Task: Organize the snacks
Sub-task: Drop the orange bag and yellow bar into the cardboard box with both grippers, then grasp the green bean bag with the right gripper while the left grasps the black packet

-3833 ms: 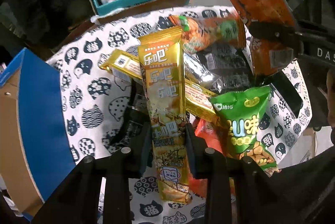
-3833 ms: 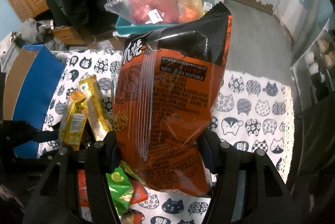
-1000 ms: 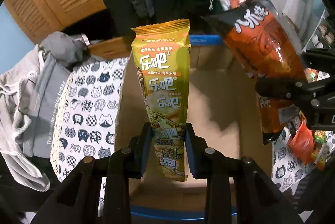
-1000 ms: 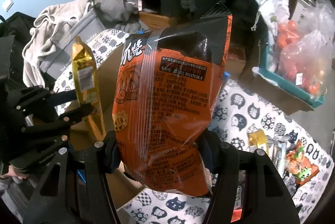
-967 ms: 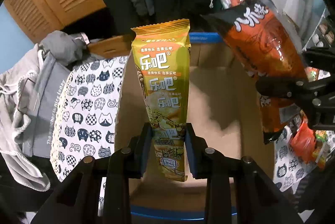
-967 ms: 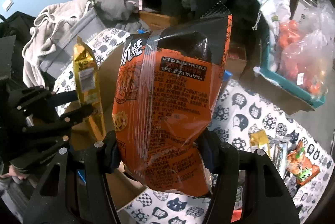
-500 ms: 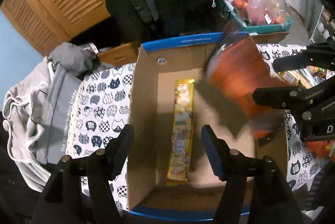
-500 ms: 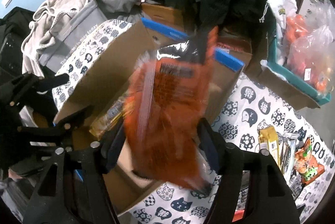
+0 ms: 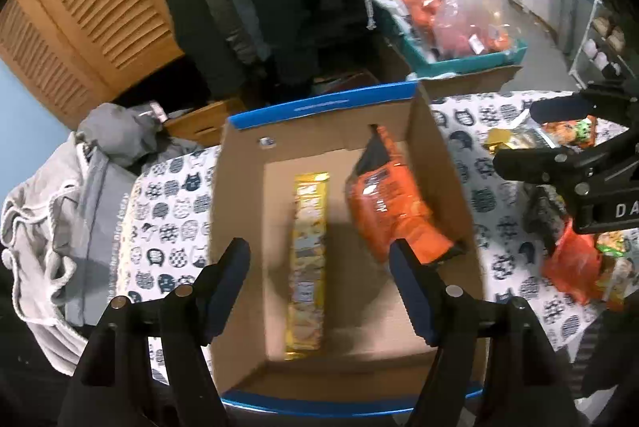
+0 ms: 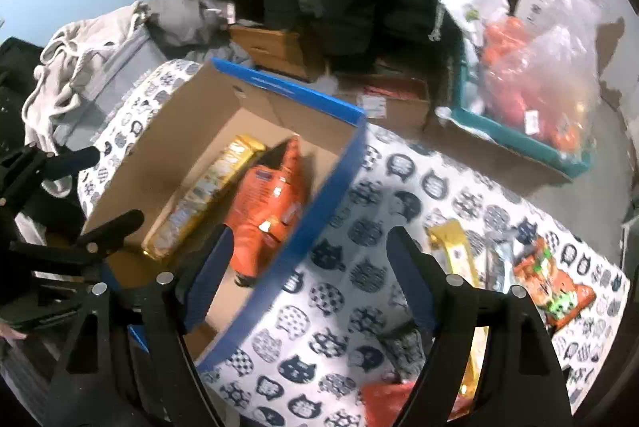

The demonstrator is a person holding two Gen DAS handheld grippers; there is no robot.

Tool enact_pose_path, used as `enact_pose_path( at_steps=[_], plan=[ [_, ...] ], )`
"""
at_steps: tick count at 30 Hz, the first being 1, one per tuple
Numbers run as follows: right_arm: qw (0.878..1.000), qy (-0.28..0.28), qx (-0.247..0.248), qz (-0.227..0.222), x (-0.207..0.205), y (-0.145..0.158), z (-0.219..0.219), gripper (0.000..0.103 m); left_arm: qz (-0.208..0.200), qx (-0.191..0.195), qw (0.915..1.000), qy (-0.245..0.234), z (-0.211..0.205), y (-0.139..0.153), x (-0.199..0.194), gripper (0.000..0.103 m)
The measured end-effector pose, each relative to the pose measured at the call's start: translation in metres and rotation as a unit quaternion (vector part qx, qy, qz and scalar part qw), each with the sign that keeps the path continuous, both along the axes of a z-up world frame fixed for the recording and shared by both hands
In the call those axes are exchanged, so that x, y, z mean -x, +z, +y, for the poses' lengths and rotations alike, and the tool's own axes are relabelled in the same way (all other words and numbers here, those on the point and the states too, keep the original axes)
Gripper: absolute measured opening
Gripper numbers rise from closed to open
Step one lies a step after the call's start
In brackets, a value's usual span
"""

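Snacks: long yellow foil packet (image 9: 307, 259) and orange plastic bag (image 9: 393, 211) in brown cardboard box (image 9: 239, 211), below left hand-held gripper (image 9: 319, 263).
Grippers: left and right hand-held gripper (image 10: 307, 259) both just opened wide, empty.

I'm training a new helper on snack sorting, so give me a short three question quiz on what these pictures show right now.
1. True or false: the long gold snack packet lies flat inside the blue-rimmed cardboard box.
2. Which lies right of it in the left wrist view? A) green bag B) orange crinkly snack bag C) grey hoodie
3. Fill in: the left gripper and right gripper both stand ____.

Key: 1 true. 2 B. 3 open, holding nothing.
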State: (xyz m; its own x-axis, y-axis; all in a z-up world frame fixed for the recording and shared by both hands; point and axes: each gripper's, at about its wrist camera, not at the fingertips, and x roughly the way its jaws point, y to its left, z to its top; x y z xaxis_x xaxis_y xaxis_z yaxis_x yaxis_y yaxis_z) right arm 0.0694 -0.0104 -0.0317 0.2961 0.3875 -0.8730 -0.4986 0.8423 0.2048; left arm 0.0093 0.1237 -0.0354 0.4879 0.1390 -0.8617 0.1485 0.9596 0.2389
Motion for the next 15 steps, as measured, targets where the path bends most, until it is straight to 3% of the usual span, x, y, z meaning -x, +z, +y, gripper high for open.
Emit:
enact_pose_path(
  at_steps=[15],
  plan=[
    [0.999, -0.04, 0.031, 0.013, 0.019, -0.013, -0.078, 0.082, 0.032, 0.009, 0.9974, -0.064, -0.076, -0.009, 0.005, 0.074]
  ],
)
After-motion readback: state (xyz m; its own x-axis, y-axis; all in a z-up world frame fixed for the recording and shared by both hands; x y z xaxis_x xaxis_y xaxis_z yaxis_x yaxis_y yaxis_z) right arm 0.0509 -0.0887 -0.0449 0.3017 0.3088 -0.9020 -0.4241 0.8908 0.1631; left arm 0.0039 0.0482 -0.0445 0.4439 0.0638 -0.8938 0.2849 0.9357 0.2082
